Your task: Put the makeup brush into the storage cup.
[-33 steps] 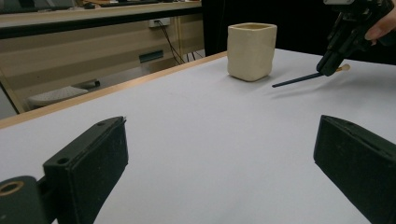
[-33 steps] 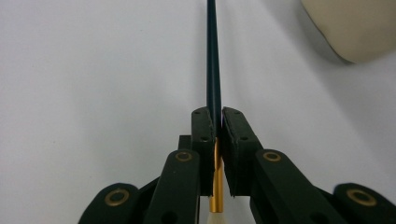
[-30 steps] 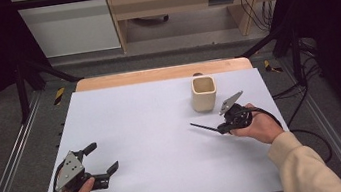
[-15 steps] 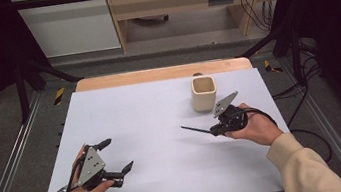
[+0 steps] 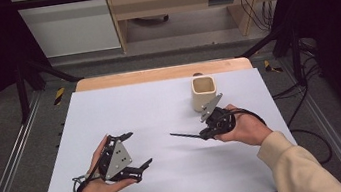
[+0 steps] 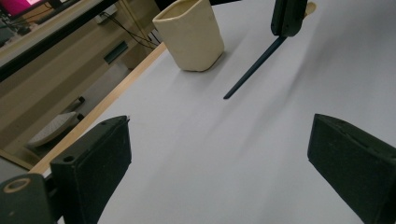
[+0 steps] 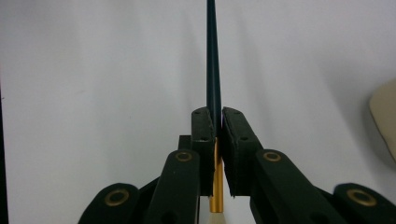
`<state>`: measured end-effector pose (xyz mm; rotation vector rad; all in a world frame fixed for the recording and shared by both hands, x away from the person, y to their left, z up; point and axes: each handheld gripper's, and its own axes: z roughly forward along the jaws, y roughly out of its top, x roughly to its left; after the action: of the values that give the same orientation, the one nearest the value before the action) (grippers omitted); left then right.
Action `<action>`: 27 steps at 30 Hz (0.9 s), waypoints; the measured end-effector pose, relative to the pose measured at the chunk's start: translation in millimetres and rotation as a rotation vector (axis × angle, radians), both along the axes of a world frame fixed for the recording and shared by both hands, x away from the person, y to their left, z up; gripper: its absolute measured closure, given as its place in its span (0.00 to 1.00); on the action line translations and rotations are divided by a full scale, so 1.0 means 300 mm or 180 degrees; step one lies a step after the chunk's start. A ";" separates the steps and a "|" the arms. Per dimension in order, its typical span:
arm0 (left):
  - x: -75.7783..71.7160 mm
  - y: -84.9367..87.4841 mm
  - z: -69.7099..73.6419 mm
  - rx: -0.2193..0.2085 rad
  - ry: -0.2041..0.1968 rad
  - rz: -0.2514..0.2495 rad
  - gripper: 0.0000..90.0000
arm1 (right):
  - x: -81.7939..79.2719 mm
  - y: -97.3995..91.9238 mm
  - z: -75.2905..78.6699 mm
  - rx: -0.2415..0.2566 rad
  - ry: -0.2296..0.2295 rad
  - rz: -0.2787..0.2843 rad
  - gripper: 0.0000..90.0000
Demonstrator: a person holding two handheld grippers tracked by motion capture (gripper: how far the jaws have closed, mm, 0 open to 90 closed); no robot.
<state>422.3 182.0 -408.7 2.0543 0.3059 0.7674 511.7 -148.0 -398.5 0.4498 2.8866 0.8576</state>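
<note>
In the high view, a person's left hand holds my left gripper (image 5: 138, 149) low over the near left of the white table (image 5: 134, 106), jaws wide apart with nothing between them. In its own view my left gripper (image 6: 219, 154) faces a cream cup (image 6: 189, 35) and a thin dark stick (image 6: 252, 70). My right gripper (image 5: 205, 134) is shut on that stick (image 5: 186, 135), which points left, just in front of the cup (image 5: 204, 92). The right gripper view has the pads (image 7: 204, 135) clamped on the stick (image 7: 212, 56), whose gold end sits behind the jaws.
A wooden strip (image 5: 155, 74) runs along the table's far edge. Metal rails (image 5: 11, 164) flank the table on both sides, and cables (image 5: 310, 137) lie on the floor at the right. The cup's rim (image 7: 385, 116) shows at the right of the right gripper view.
The left hand has carried its open gripper to the right and a little up, toward the table's middle. The right hand has shifted slightly left with the stick still clamped.
</note>
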 end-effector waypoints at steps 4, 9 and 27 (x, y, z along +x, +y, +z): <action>0.001 -0.038 0.007 0.0083 -0.0041 -0.0057 0.09 | -0.015 0.027 0.003 -0.0060 0.0039 0.0048 0.93; 0.002 -0.077 0.010 0.0158 -0.0091 -0.0123 0.11 | -0.029 0.058 0.007 -0.0092 0.0080 0.0109 0.93; -0.001 -0.176 0.009 0.0574 -0.0314 -0.0219 0.27 | -0.057 0.099 0.049 -0.0132 0.0154 0.0135 0.93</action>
<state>422.0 129.1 -405.9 2.1744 0.1132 0.8778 494.8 -118.2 -383.8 0.4127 2.9622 0.8020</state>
